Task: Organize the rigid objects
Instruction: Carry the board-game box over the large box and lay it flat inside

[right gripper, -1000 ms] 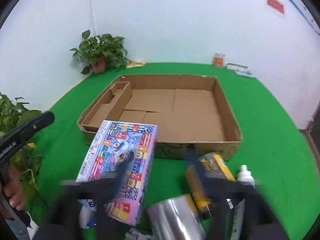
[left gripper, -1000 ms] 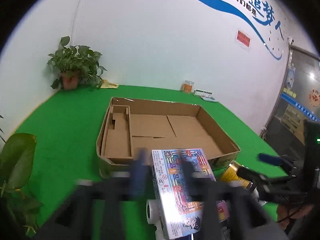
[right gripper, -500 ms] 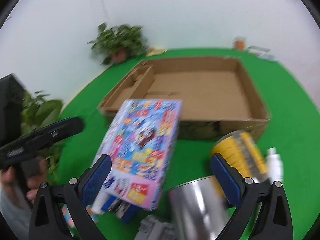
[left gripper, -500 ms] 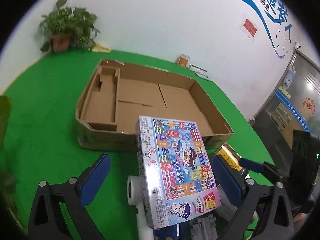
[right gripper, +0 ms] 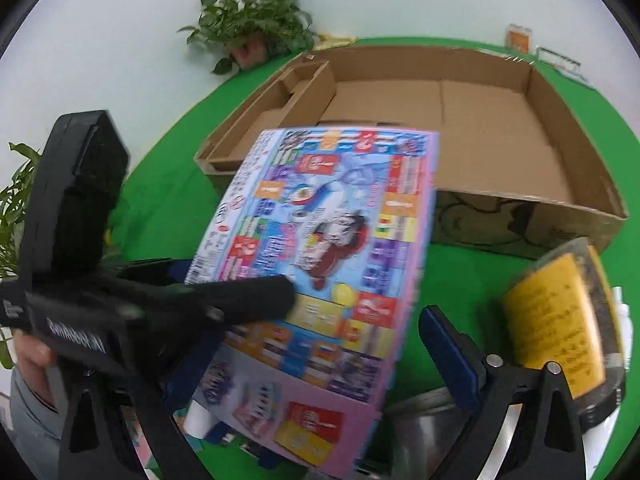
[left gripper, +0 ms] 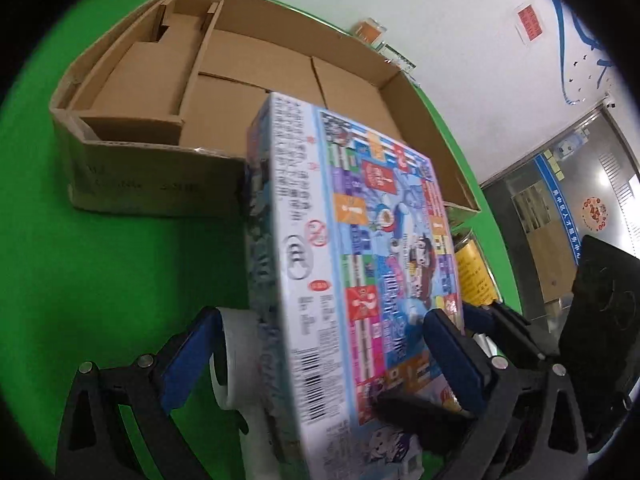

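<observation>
A colourful board-game box [left gripper: 360, 264] lies tilted on a pile of items in front of an open cardboard tray [left gripper: 152, 184]. My left gripper [left gripper: 320, 360] straddles the near end of the box and its jaws are closing. Its right pad [left gripper: 452, 360] is at the box's printed face, while its left pad [left gripper: 188, 360] stands off beside a white roll [left gripper: 236, 360]. My right gripper [right gripper: 308, 344] is open around the near corner of the same game box [right gripper: 328, 248], and its right pad [right gripper: 452, 360] is clear of the edge. One left gripper finger [right gripper: 248, 300] lies across the box.
The cardboard tray [right gripper: 520, 216] has a narrow divided strip on its left. A yellow-labelled jar [right gripper: 560, 320], a silver can [right gripper: 424, 420] and a white bottle [right gripper: 624, 312] sit to the right of the box. A potted plant [right gripper: 256, 24] stands at the back, and a person's hand [right gripper: 32, 356] holds the left gripper.
Both grippers have dropped and tilted down onto the game box, which now fills both views. The left gripper's fingers have come in around the box's near end.
</observation>
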`<action>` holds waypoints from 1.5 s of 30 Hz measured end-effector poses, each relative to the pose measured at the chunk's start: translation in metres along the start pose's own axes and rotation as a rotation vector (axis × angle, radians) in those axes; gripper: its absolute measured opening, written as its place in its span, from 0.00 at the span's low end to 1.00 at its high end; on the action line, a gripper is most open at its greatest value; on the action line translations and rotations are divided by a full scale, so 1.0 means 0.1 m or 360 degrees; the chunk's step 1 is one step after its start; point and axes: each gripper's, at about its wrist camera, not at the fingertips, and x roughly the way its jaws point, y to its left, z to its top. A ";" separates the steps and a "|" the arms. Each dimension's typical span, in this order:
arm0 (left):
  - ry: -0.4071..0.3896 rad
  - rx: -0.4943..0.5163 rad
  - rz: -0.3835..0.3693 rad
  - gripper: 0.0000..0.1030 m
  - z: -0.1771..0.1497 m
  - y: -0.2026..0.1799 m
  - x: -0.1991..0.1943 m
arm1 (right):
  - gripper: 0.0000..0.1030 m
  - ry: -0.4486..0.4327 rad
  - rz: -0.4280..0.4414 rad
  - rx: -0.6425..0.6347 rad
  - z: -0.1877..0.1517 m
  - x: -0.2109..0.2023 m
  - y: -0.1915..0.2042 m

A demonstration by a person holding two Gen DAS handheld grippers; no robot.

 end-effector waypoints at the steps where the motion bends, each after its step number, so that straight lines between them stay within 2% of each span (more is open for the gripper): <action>1: -0.0007 0.0016 -0.0013 0.88 -0.02 -0.02 -0.02 | 0.95 0.0000 0.0000 0.0005 0.00 0.02 0.03; 2: -0.0014 0.0044 -0.0027 0.83 -0.02 -0.07 -0.05 | 0.97 -0.0005 -0.0010 0.0002 0.01 0.04 0.06; 6: -0.0027 0.0070 0.0040 0.83 -0.04 -0.16 -0.08 | 0.97 -0.0016 -0.0003 0.0027 0.00 0.06 0.10; 10: -0.0102 0.0115 0.0132 0.81 -0.06 -0.30 -0.14 | 0.97 -0.0043 0.0039 0.0042 -0.01 0.02 0.09; 18: -0.0320 0.0345 0.0256 0.77 -0.06 -0.81 -0.42 | 0.95 -0.0274 -0.0011 0.0000 -0.05 -0.41 0.22; 23: -0.0402 0.0390 0.0229 0.77 0.08 -0.91 -0.49 | 0.94 -0.0368 -0.0047 -0.0026 -0.01 -0.64 0.25; 31: -0.0498 0.0417 0.0233 0.77 0.41 -0.96 -0.72 | 0.94 -0.0464 -0.0066 -0.0070 0.44 -0.87 0.26; 35: -0.0532 0.0416 0.0235 0.77 0.69 -0.94 -0.77 | 0.94 -0.0476 -0.0073 -0.0109 0.72 -0.90 0.27; 41: -0.0511 0.0400 0.0260 0.77 1.08 -0.86 -0.71 | 0.94 -0.0432 -0.0055 -0.0131 1.21 -0.74 0.21; 45: -0.0431 0.0355 0.0292 0.77 1.32 -0.73 -0.52 | 0.93 -0.0349 -0.0023 -0.0109 1.49 -0.52 0.06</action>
